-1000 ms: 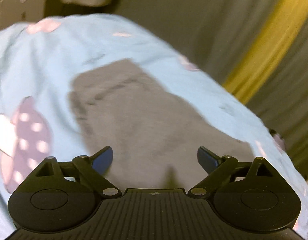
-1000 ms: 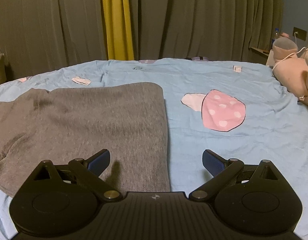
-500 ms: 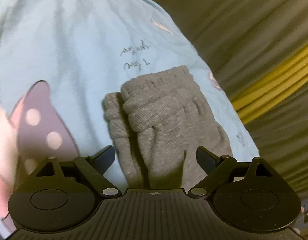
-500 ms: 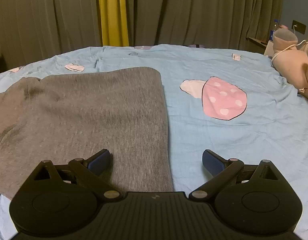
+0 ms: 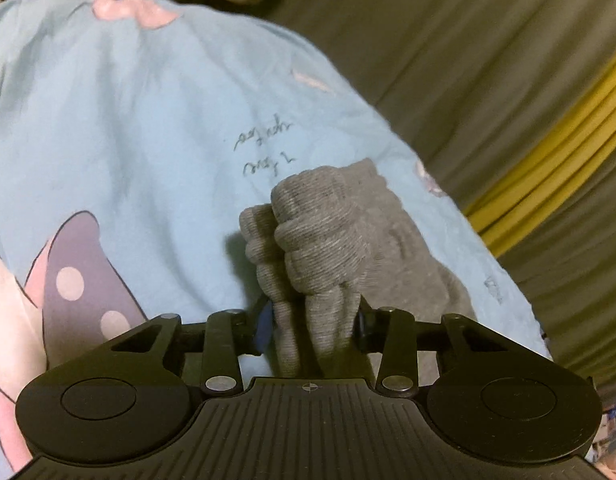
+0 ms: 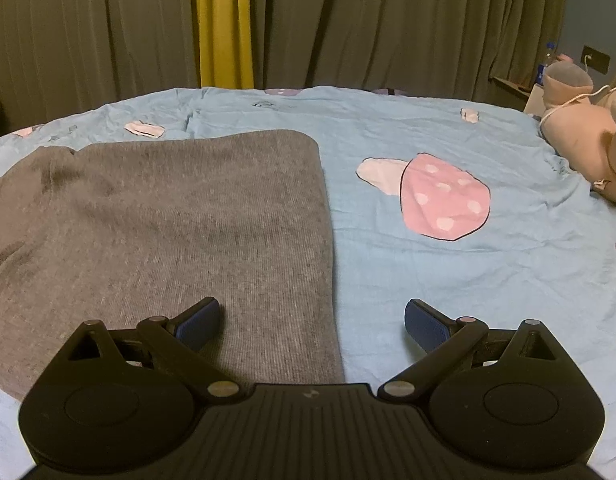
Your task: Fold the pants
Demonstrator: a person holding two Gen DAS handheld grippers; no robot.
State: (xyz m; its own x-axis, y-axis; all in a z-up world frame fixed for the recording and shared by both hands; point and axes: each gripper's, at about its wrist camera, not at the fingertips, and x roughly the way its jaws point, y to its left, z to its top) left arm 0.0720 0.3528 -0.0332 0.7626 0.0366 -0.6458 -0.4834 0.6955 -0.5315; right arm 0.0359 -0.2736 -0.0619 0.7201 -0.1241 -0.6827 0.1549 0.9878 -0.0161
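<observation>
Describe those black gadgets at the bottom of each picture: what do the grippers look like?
Both match. The left gripper and right gripper each have a black ribbed plastic body, two round discs at the sides, jointed black linkage arms with silver pivot pins, and blue pads on the fingertips. No cables or sleeves show.

Dark handwriting-style script (image 5: 263, 152) is printed on the blue sheet (image 5: 147, 120) in the left wrist view, just left of and above frame centre. It runs in two short lines and appears upside down, so the words cannot be made out. In the right wrist view, small dark marks near the sheet's far edge are too small to read.
</observation>
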